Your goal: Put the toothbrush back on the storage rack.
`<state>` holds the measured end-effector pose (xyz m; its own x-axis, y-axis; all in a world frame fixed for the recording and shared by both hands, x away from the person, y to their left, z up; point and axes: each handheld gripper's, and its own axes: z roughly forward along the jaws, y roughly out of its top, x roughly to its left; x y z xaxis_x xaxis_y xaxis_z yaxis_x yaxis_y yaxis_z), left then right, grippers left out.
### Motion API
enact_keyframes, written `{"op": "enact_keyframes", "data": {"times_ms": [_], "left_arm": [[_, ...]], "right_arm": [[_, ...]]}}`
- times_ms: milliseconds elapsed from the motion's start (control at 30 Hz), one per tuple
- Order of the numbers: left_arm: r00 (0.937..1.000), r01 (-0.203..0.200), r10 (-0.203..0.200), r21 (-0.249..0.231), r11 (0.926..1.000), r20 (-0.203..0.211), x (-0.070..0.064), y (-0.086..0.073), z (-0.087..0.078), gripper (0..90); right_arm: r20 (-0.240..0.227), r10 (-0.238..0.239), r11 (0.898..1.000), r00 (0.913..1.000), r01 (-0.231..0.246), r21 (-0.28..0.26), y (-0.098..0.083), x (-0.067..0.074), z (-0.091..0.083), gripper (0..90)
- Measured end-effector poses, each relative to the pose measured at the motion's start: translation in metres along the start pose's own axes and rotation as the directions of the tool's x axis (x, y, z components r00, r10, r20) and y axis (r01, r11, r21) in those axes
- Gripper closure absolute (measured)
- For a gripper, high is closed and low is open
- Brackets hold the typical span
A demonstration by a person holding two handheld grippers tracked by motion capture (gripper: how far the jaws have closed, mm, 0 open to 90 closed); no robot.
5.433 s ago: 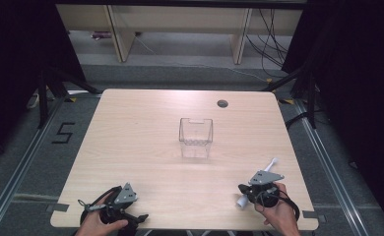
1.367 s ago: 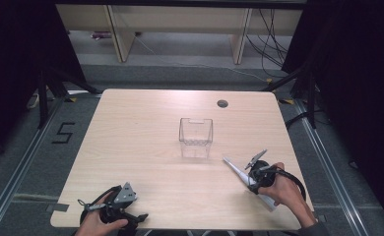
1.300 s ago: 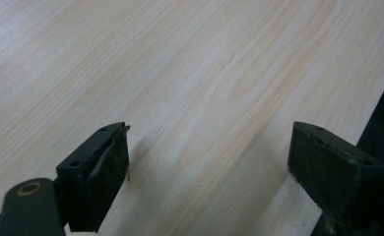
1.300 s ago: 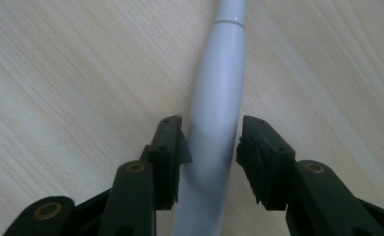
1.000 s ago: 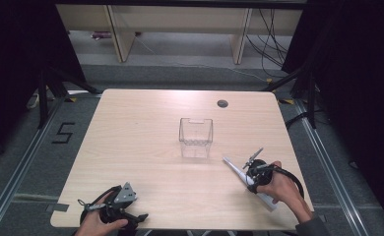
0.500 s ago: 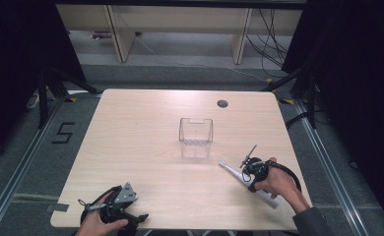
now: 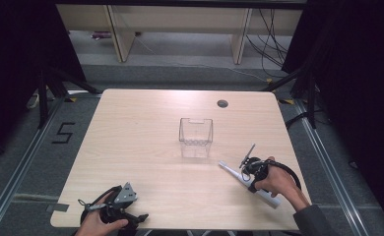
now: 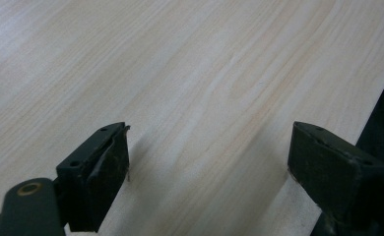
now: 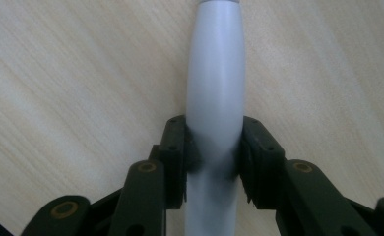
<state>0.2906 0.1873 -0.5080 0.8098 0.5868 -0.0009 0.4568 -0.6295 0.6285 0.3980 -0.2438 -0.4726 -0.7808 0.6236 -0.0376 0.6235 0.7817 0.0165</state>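
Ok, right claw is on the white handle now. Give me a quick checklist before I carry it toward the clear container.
1. Grip: right claw shut on the white handle, jaws pressing both its sides. Ok.
2. Handle centred between the jaws in the right gripper view. Ok.
3. What tool the handle belongs to, and how its far tip points: cannot tell.
4. Clear container upright, open at the top, nothing visible inside. Ok.
5. Wooden table between handle and container bare. Ok.
6. Left claw open, holding nothing, at the near left table edge, away from the path. Ok.
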Motion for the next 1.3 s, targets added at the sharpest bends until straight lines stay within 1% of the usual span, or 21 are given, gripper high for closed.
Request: {"op": "enact_keyframes", "data": {"times_ms": [200, 233, 333, 367, 400, 433, 467, 533, 600, 700, 767, 833, 867, 900, 1033, 1133, 1167, 1200, 1233, 1267, 1300], "left_arm": [[1.0000, -0.004, 0.004, 0.017, 0.9999, 0.003, 0.001, 0.000, 0.000, 15.2], [1.0000, 0.004, -0.004, 0.009, 1.0000, 0.001, 0.001, 0.000, 0.001, 15.2], [1.0000, 0.004, -0.004, 0.010, 0.9999, 0.003, 0.001, 0.000, 0.000, 15.2], [1.0000, 0.001, -0.001, 0.013, 0.9999, 0.003, 0.001, 0.000, 0.000, 15.1], [1.0000, -0.001, 0.001, 0.014, 0.9999, 0.003, 0.001, 0.000, 0.000, 15.1], [1.0000, 0.000, 0.000, 0.012, 0.9999, 0.002, 0.001, 0.000, 0.001, 15.2], [1.0000, -0.001, 0.001, 0.013, 0.9999, 0.002, 0.001, 0.000, 0.000, 15.1], [1.0000, 0.001, -0.001, 0.011, 0.9999, 0.002, 0.001, 0.000, 0.000, 15.2], [1.0000, -0.001, 0.001, 0.021, 0.9998, 0.008, 0.001, 0.001, -0.001, 15.2], [1.0000, -0.001, 0.001, 0.019, 0.9998, 0.008, 0.001, 0.001, 0.000, 15.2], [1.0000, -0.001, 0.001, 0.020, 0.9998, 0.007, 0.001, 0.001, 0.000, 15.2], [1.0000, -0.001, 0.001, 0.018, 0.9998, 0.006, 0.001, 0.001, -0.001, 15.2], [1.0000, 0.000, 0.000, 0.015, 0.9999, 0.006, 0.002, 0.001, -0.001, 15.2], [0.9999, 0.016, -0.016, -0.001, 0.9999, 0.000, 0.001, 0.000, 0.000, 15.2], [1.0000, 0.008, -0.008, -0.003, 1.0000, -0.004, 0.001, 0.000, 0.000, 15.2], [0.9998, 0.017, -0.017, -0.003, 0.9998, -0.003, 0.001, 0.000, 0.000, 15.2], [0.9999, 0.015, -0.015, -0.003, 0.9999, -0.003, 0.001, 0.000, 0.000, 15.2], [0.9999, 0.015, -0.015, -0.003, 0.9999, -0.003, 0.001, 0.000, 0.000, 15.2], [1.0000, 0.007, -0.007, -0.002, 1.0000, -0.004, 0.002, 0.000, 0.000, 15.2], [1.0000, 0.007, -0.007, -0.002, 1.0000, -0.004, 0.002, 0.000, 0.000, 15.2], [1.0000, 0.006, -0.006, -0.001, 1.0000, -0.005, 0.002, 0.000, 0.000, 15.2]], "right_arm": [[-0.003, 0.015, 0.999, 0.9999, -0.016, -0.035, -0.006, -0.004, -0.007, 66.5], [0.018, 0.023, 0.998, 0.9996, -0.022, -0.059, -0.008, -0.005, -0.009, 66.6], [0.028, 0.009, 0.997, 0.9996, -0.007, -0.071, -0.010, -0.006, -0.012, 66.6], [0.029, 0.015, 0.994, 0.9995, -0.012, -0.105, -0.012, -0.008, -0.014, 66.6], [0.012, 0.048, 0.992, 0.9988, -0.046, -0.116, -0.013, -0.006, -0.016, 66.6], [0.023, 0.019, 0.991, 0.9996, -0.015, -0.130, -0.014, -0.009, -0.018, 66.6], [0.022, 0.045, 0.990, 0.9988, -0.042, -0.133, -0.014, -0.009, -0.019, 66.6], [0.014, 0.036, 0.988, 0.9992, -0.034, -0.152, -0.015, -0.010, -0.020, 66.6], [0.009, 0.054, 0.984, 0.9985, -0.052, -0.171, -0.016, -0.012, -0.024, 66.6], [0.021, 0.069, 0.974, 0.9974, -0.063, -0.219, -0.018, -0.016, -0.032, 66.6], [0.019, 0.070, 0.971, 0.9974, -0.063, -0.230, -0.019, -0.017, -0.035, 66.6], [0.017, 0.088, 0.963, 0.9960, -0.081, -0.256, -0.020, -0.018, -0.041, 66.6], [0.027, 0.072, 0.959, 0.9970, -0.062, -0.277, -0.021, -0.020, -0.043, 66.6], [0.024, 0.104, 0.949, 0.9943, -0.092, -0.301, -0.022, -0.019, -0.046, 66.6], [0.049, 0.098, 0.941, 0.9940, -0.076, -0.331, -0.023, -0.021, -0.048, 66.7], [0.044, 0.101, 0.937, 0.9939, -0.080, -0.339, -0.022, -0.021, -0.050, 66.6], [0.035, 0.107, 0.931, 0.9936, -0.088, -0.355, -0.022, -0.022, -0.052, 66.7], [0.035, 0.107, 0.931, 0.9936, -0.088, -0.355, -0.022, -0.022, -0.052, 66.7], [0.028, 0.115, 0.921, 0.9930, -0.096, -0.376, -0.021, -0.023, -0.054, 66.7], [0.028, 0.115, 0.921, 0.9930, -0.096, -0.376, -0.021, -0.023, -0.054, 66.7], [0.033, 0.133, 0.910, 0.9905, -0.109, -0.401, -0.020, -0.024, -0.057, 66.7]]}}
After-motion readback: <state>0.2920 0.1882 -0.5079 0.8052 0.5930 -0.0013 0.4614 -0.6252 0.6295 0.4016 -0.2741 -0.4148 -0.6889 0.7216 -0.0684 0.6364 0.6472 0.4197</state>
